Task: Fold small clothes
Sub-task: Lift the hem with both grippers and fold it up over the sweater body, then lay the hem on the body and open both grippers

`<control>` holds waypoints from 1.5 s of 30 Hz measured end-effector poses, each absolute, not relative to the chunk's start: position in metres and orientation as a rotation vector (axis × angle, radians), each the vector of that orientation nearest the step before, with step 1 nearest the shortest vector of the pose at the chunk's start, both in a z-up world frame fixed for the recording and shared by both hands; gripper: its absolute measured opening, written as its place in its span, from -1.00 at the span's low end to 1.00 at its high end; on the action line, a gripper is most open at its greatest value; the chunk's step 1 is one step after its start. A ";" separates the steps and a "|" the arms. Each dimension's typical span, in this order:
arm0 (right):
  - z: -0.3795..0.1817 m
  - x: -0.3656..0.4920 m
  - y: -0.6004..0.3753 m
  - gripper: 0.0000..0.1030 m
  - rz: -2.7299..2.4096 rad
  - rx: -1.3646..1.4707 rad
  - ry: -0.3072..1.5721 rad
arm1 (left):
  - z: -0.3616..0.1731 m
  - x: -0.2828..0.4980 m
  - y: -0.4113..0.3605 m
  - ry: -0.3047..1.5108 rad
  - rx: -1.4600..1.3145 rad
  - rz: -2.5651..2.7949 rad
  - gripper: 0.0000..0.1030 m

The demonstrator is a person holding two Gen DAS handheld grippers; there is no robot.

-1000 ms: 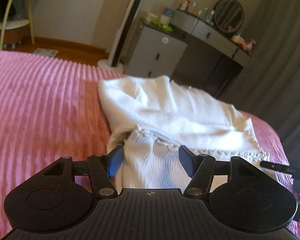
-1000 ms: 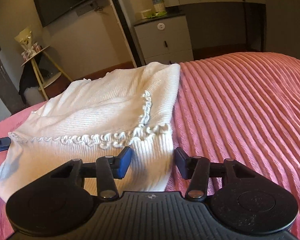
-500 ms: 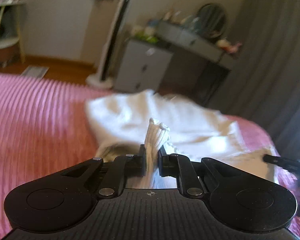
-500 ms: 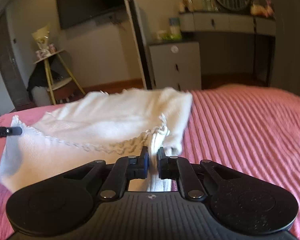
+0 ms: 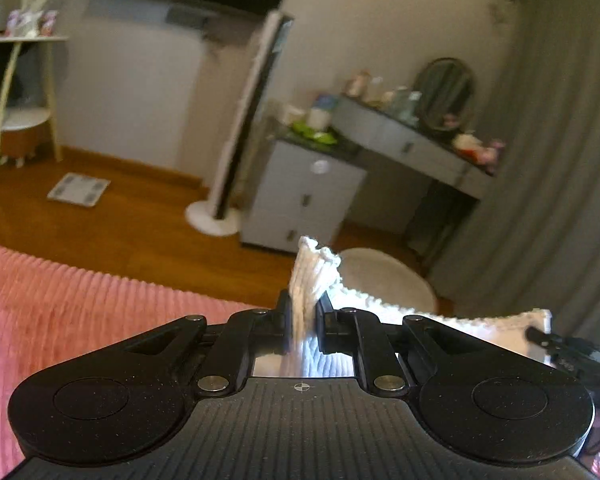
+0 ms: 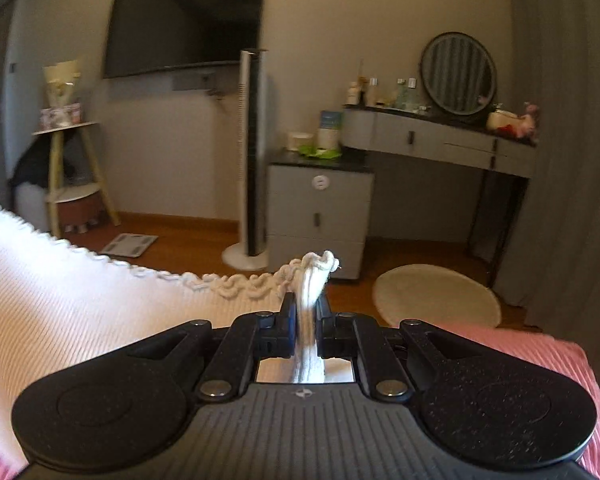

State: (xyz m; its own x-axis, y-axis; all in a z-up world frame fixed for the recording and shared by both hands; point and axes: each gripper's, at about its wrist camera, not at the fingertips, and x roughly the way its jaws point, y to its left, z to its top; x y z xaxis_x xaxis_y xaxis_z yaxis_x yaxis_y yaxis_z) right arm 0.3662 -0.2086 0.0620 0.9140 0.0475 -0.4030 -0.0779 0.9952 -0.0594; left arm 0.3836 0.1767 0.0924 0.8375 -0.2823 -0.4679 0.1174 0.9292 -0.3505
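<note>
White garment (image 6: 80, 312) — claw-pinched (both corners)

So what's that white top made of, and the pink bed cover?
The white top looks like soft ribbed knit, maybe cotton: fine lines run across it and its edge is curly and ruffled. The pink bed cover looks like plush, fuzzy fabric with thick raised ridges, matte, not shiny. The exact fibre can't be told.

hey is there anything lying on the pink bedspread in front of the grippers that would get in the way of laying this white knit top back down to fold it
Nothing visible does. Both the left gripper and the right gripper are shut on the white knit top, and the shown parts of the pink bedspread look bare. The bed under the cloth is hidden.
</note>
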 end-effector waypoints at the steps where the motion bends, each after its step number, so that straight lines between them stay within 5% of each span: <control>1: 0.058 0.380 -0.206 -0.84 0.048 -0.086 0.418 | 0.087 0.393 0.176 0.541 -0.299 -0.207 -0.73; 11: 0.003 0.459 -0.183 -0.84 -0.028 -0.148 0.490 | 0.021 0.456 0.159 0.594 -0.123 -0.078 -0.72; 15: -0.021 0.470 -0.179 -0.83 -0.071 -0.171 0.531 | -0.009 0.464 0.151 0.622 -0.049 0.029 -0.55; 16: -0.026 0.472 -0.179 -0.78 -0.089 -0.175 0.552 | -0.016 0.466 0.149 0.638 -0.032 0.090 -0.56; 20: -0.029 0.454 -0.185 -0.44 -0.108 -0.159 0.616 | -0.018 0.455 0.167 0.680 -0.167 0.127 -0.10; 24: -0.017 0.385 -0.200 0.08 -0.030 -0.032 0.562 | 0.003 0.416 0.184 0.688 -0.302 0.007 0.28; 27: -0.028 0.346 -0.204 0.08 0.003 0.013 0.585 | 0.011 0.385 0.184 0.700 -0.346 -0.065 0.38; 40: -0.020 0.412 -0.208 -0.04 -0.020 0.027 0.641 | -0.010 0.412 0.170 0.830 -0.319 -0.056 0.23; 43: -0.027 0.438 -0.210 -0.27 -0.023 0.056 0.675 | -0.015 0.429 0.167 0.824 -0.326 -0.035 0.04; 45: -0.031 0.451 -0.212 -0.35 -0.016 0.094 0.707 | -0.017 0.436 0.167 0.821 -0.320 -0.039 -0.34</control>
